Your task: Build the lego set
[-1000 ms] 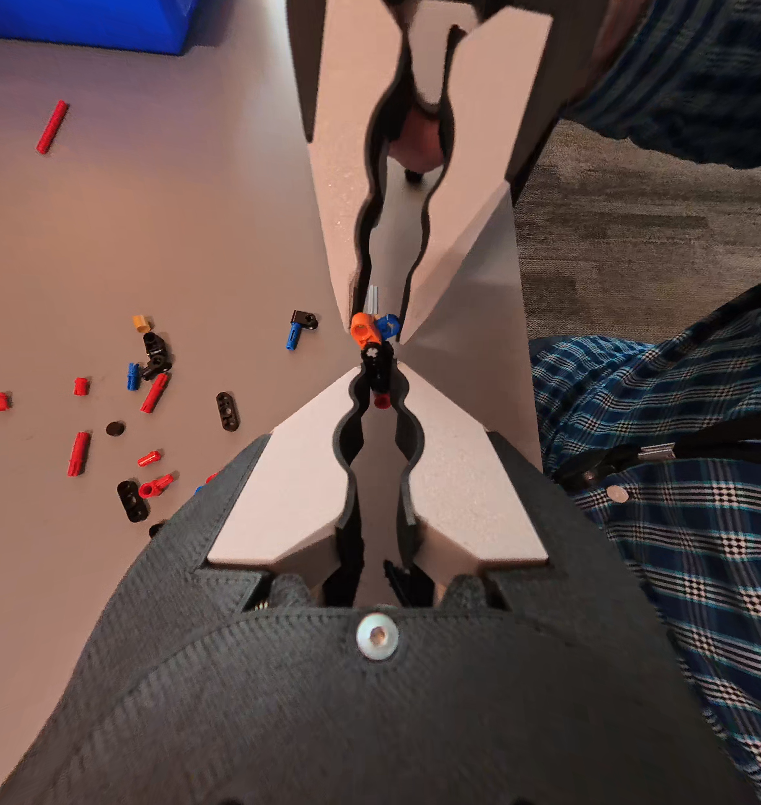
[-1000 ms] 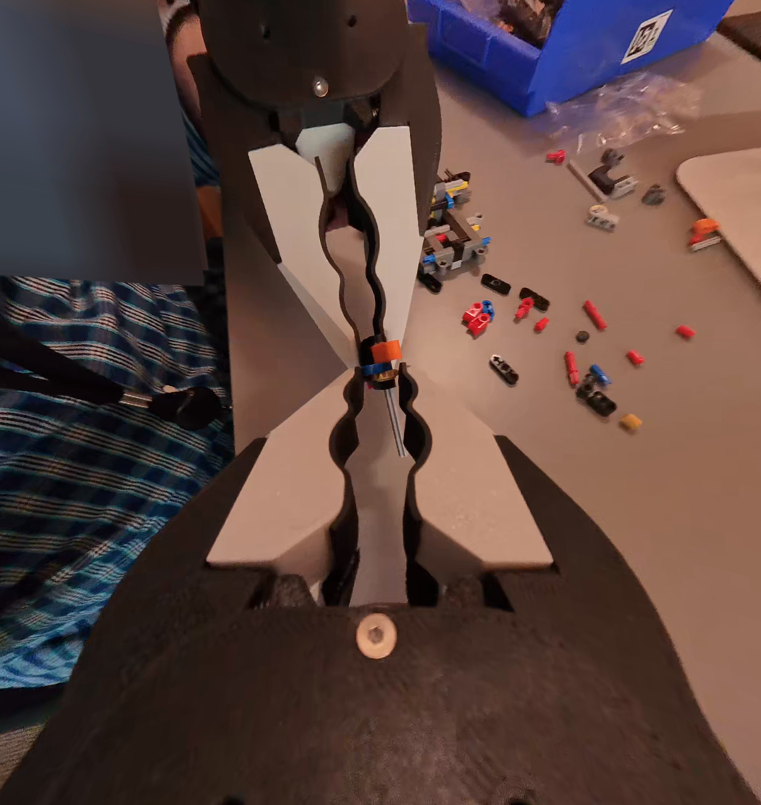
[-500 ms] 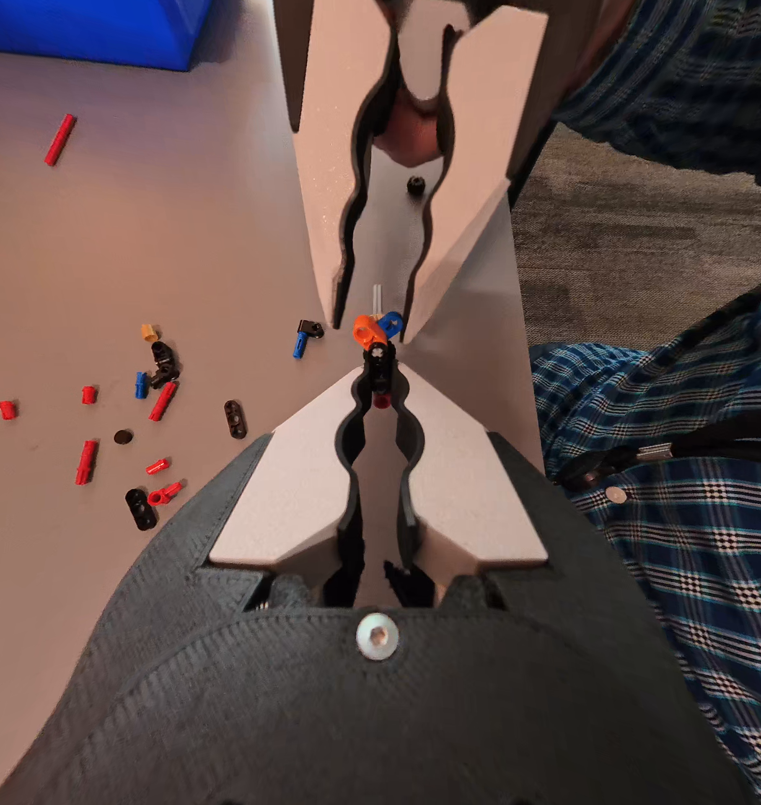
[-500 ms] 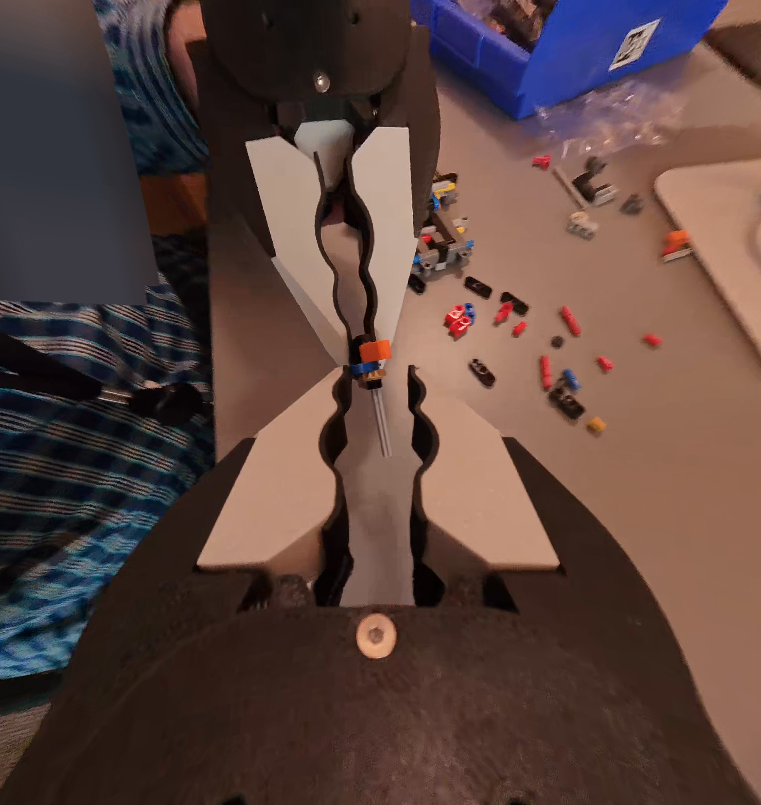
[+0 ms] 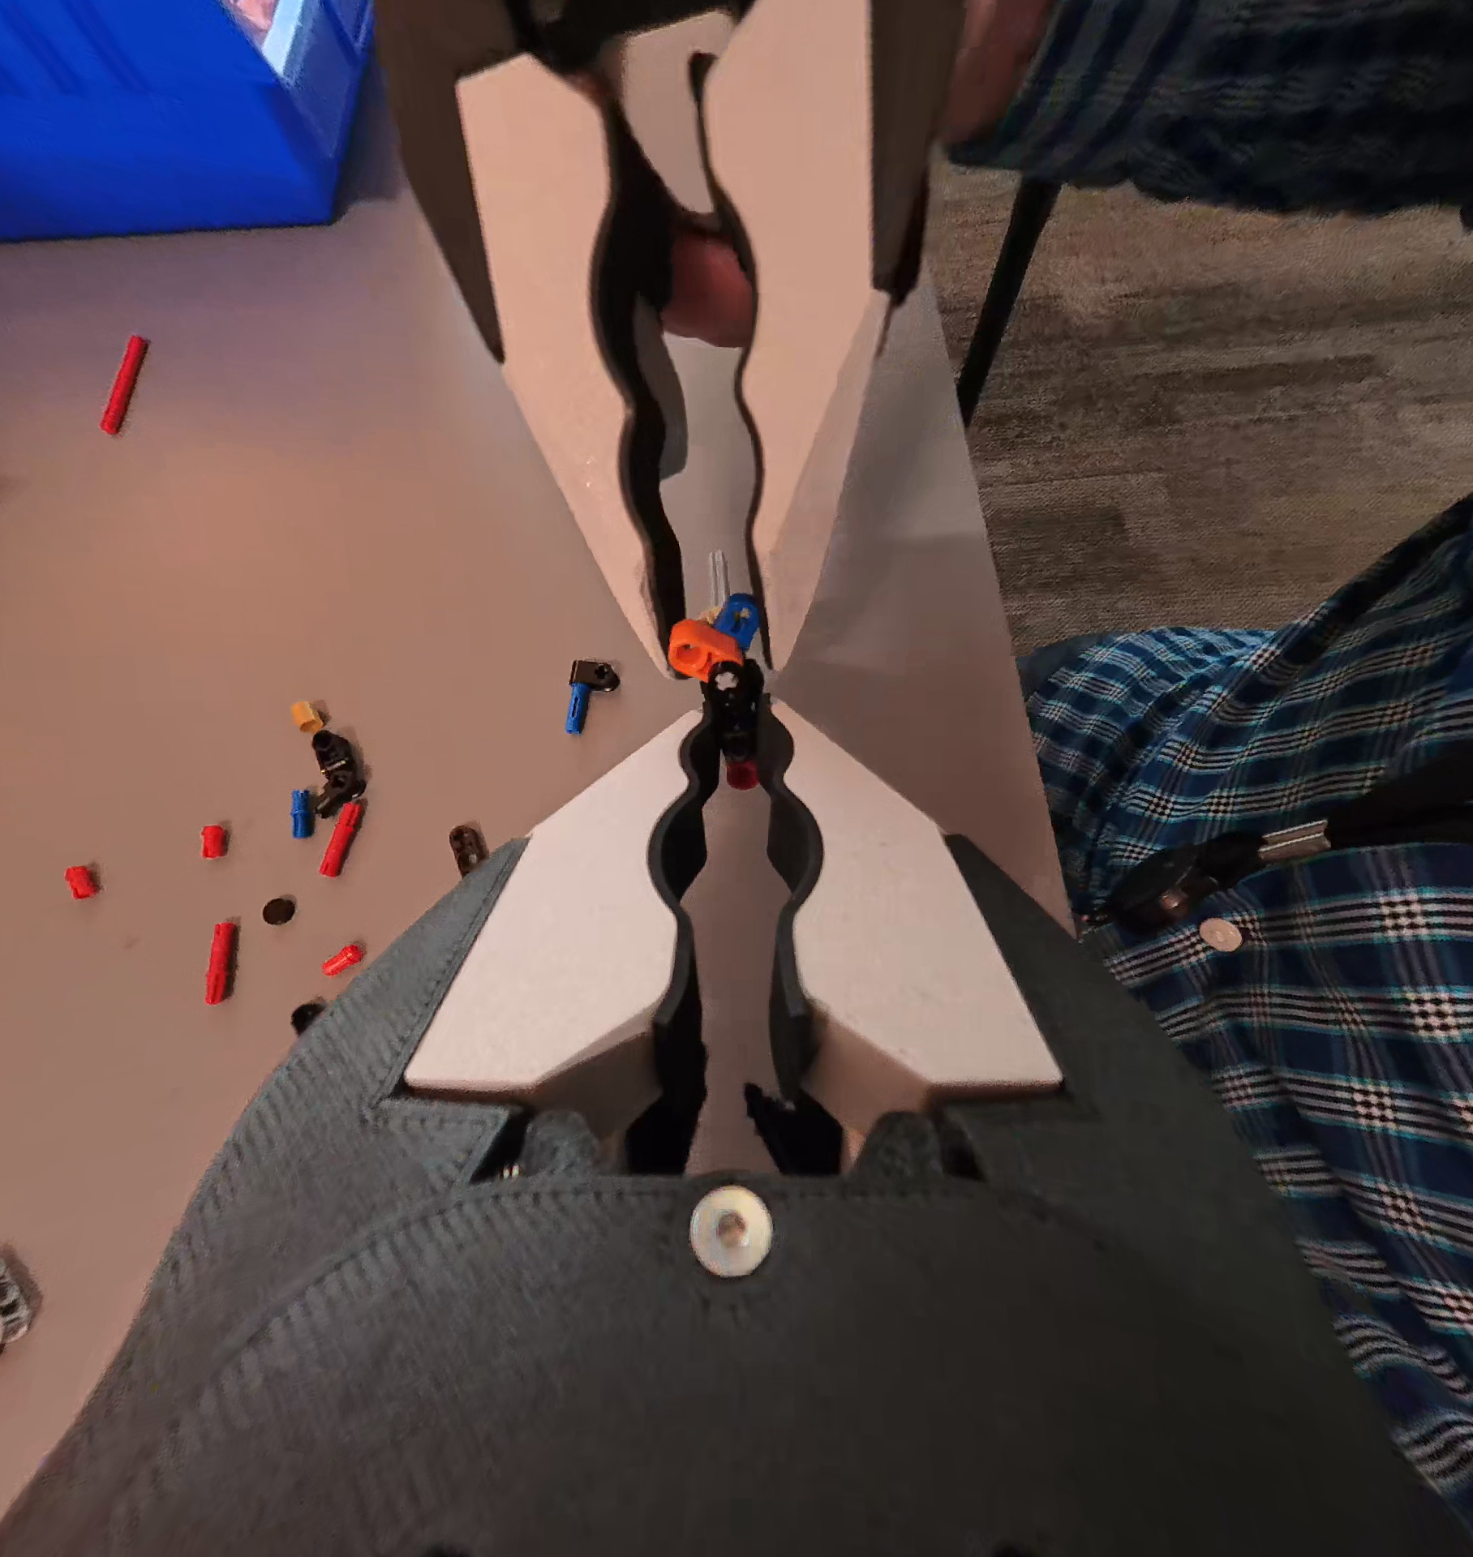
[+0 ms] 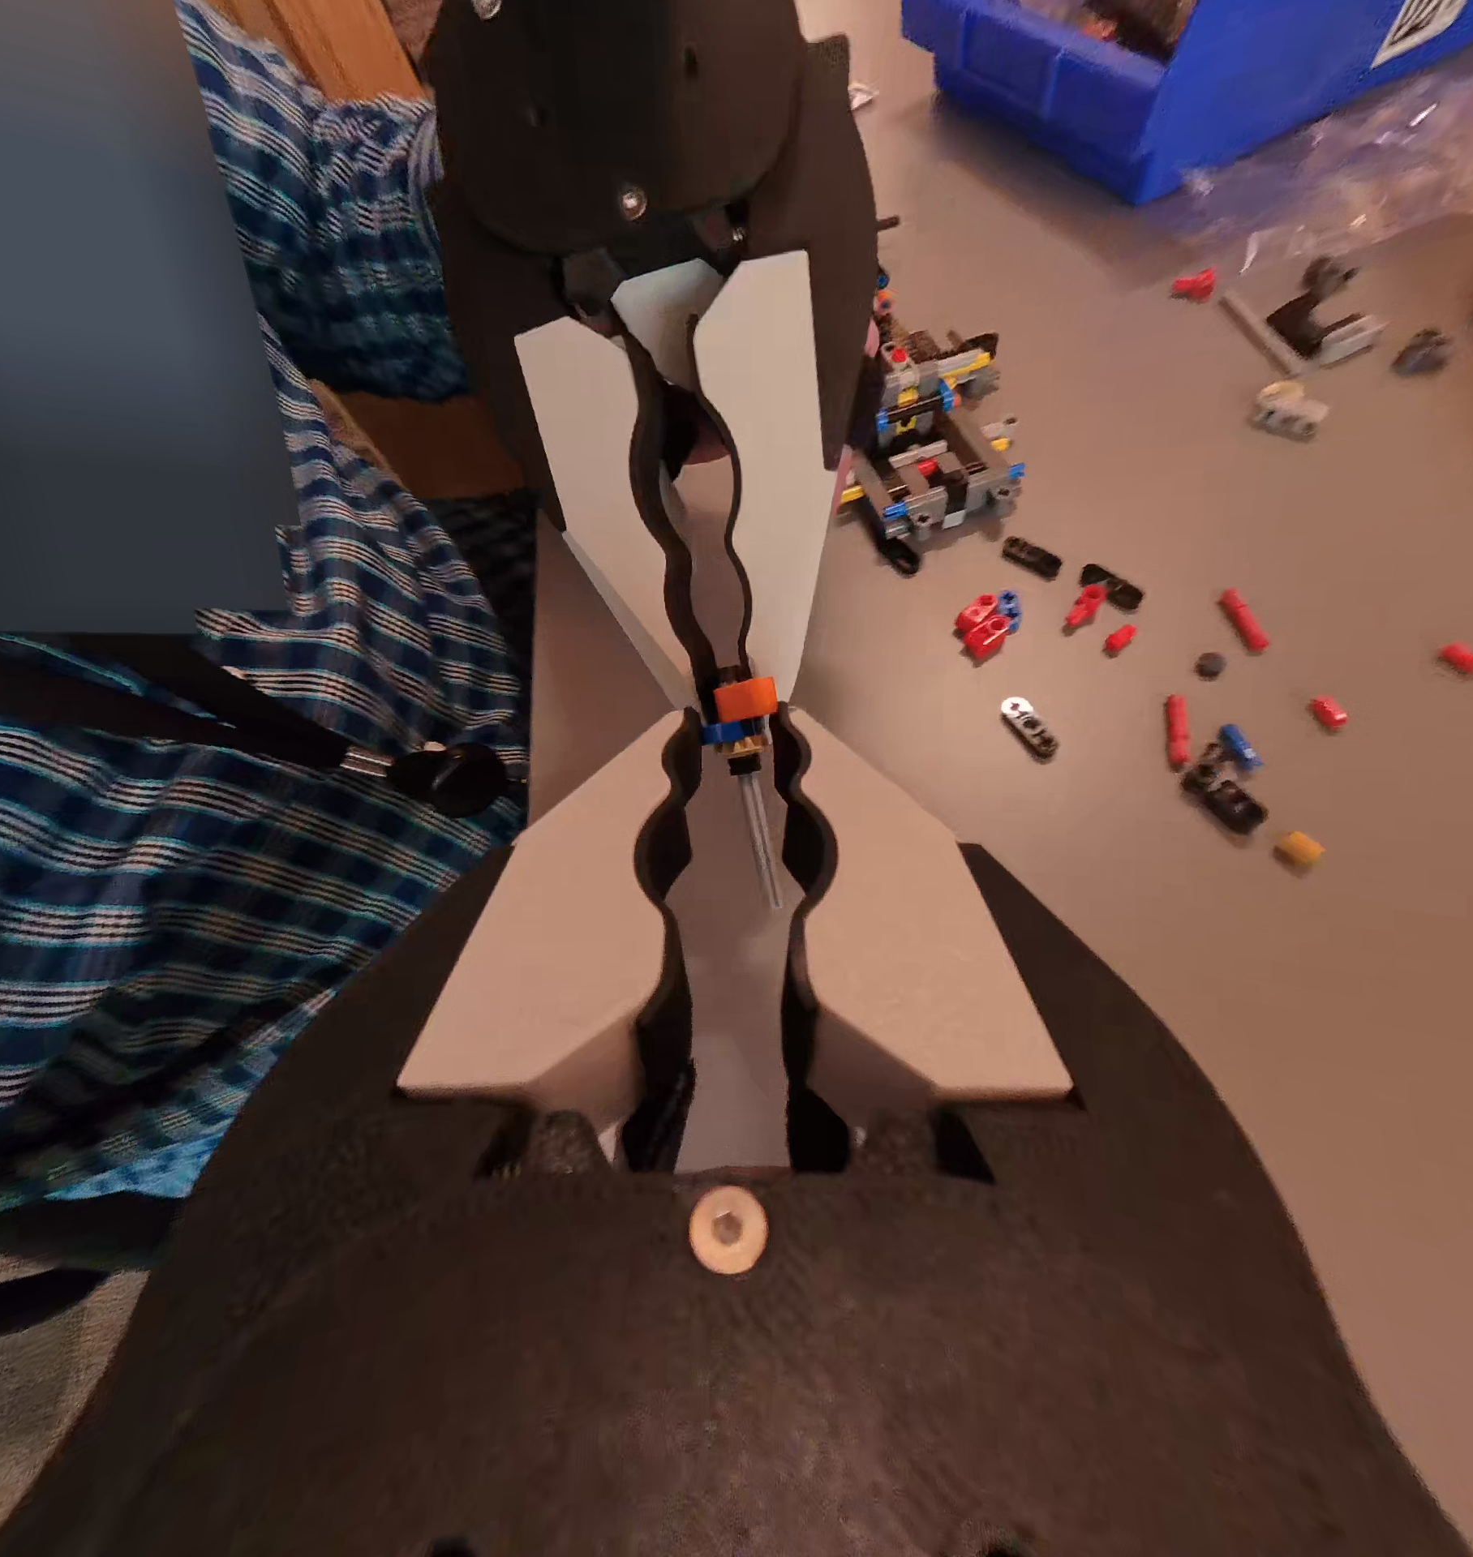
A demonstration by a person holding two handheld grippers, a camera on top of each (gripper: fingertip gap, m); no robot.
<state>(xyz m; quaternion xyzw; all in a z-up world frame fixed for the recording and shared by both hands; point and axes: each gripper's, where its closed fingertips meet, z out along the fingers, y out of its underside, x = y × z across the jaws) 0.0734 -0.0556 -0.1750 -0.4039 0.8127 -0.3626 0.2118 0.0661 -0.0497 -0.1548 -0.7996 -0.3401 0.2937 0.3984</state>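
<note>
Now both claws meet tip to tip above the grey surface: left claw clenched on the small black-orange-blue Lego subassembly, right claw spread around its grey axle — a crooked push could pop it loose

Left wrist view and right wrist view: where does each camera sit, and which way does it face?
Left wrist view: on the left gripper, looking along its fingers at the small orange, blue and black lego sub-assembly; checked sleeve right.
Right wrist view: on the right gripper, facing back; partly built grey lego frame beyond.
Shared: the sub-assembly, both grippers nose to nose, tan table, blue plastic bin.
</note>
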